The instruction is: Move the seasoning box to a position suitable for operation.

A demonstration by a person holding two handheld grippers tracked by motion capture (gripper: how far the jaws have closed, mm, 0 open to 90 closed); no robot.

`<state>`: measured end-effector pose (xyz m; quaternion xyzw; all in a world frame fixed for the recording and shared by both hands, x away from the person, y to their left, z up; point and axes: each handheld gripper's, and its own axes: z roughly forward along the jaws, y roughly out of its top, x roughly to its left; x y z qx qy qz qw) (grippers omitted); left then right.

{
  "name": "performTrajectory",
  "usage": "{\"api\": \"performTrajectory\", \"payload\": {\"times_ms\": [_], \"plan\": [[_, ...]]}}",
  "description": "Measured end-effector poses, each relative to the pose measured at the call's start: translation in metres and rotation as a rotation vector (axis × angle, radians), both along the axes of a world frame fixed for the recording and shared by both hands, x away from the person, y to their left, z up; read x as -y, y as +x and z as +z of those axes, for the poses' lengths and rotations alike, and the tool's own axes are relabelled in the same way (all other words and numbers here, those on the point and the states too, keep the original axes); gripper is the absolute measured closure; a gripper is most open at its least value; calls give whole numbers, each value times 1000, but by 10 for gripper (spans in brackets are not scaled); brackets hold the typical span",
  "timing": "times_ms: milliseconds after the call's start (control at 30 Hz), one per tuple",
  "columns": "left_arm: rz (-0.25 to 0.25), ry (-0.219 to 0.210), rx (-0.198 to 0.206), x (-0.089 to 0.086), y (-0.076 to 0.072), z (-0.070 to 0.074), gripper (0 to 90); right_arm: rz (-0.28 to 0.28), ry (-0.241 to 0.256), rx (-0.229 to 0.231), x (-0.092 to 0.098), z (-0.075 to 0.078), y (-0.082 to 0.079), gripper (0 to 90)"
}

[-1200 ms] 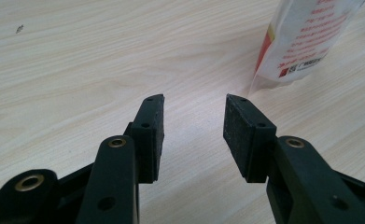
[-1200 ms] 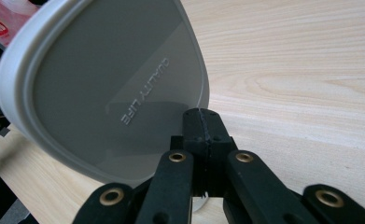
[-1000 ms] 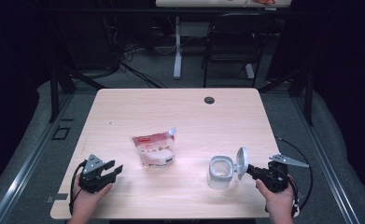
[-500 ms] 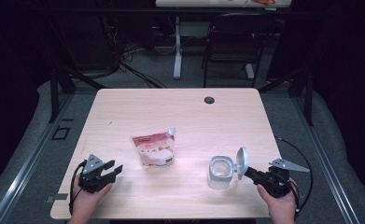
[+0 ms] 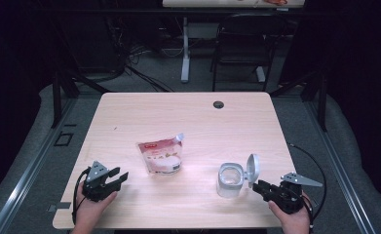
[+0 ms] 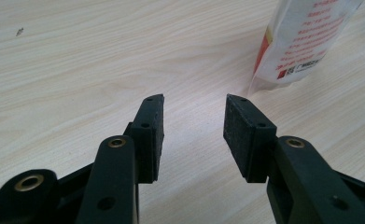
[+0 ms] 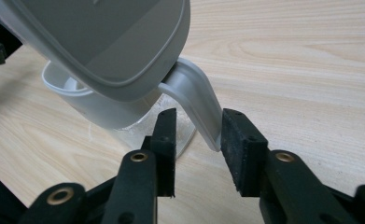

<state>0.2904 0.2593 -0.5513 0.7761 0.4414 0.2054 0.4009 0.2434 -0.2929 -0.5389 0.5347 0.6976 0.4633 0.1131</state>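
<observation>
A white and red pouch (image 5: 161, 155) lies in the middle of the wooden table (image 5: 188, 117), and its lower corner (image 6: 306, 37) stands at the top right of the left gripper view. A clear container (image 5: 229, 179) stands at the near right with its grey hinged lid (image 5: 252, 168) raised. My left gripper (image 5: 121, 176) rests near the front left, open (image 6: 194, 121) and empty, a short way from the pouch. My right gripper (image 5: 257, 186) sits just right of the container, open (image 7: 199, 128), with the lid's tab (image 7: 196, 100) between its jaws and against the right pad.
A round black cable hole (image 5: 219, 104) sits near the table's far edge. Beyond the table stand a dark chair (image 5: 237, 44) and a white desk leg (image 5: 184, 48). Each gripper is close to the table's near edge.
My right gripper has slipped slightly back toward the near edge beside the lid. The left gripper, the pouch and the container have not moved.
</observation>
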Motion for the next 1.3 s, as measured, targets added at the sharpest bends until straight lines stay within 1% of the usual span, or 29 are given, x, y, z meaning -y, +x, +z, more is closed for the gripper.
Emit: {"api": "performTrajectory", "payload": {"times_ms": [67, 167, 200, 300, 433, 533, 833, 900, 1000, 1167, 1300], "plan": [[0, 0, -1, 0, 0, 0, 583, 8, -13, 9, -3, -2, 1, 643], [1, -1, -5, 0, 0, 0, 583, 22, -35, 8, -8, -4, 4, 644], [3, -4, -5, 0, 0, -1, 583, 22, -50, 8, -10, -5, 5, 645], [1, -1, -4, 0, 0, -1, 583, 16, -68, 12, -15, -6, 8, 656], [-1, 1, -5, 0, 1, -1, 582, 1, -105, 19, -19, -7, 11, 699], [-1, 0, -4, 0, 1, -1, 583, -3, -123, 26, -20, -6, 12, 732], [0, 1, -2, 0, 1, 0, 583, 4, -125, 31, -20, -5, 11, 771], [0, 1, -2, 0, 1, 0, 583, 5, -132, 30, -20, -5, 11, 776], [1, 1, -2, 0, 1, 0, 583, 0, -142, 33, -21, -4, 11, 777], [-2, 3, 0, 0, 1, 0, 582, -3, -140, 36, -20, -4, 12, 774], [-2, 1, -1, 0, 1, 0, 583, -12, -151, 38, -18, -3, 14, 773]]}}
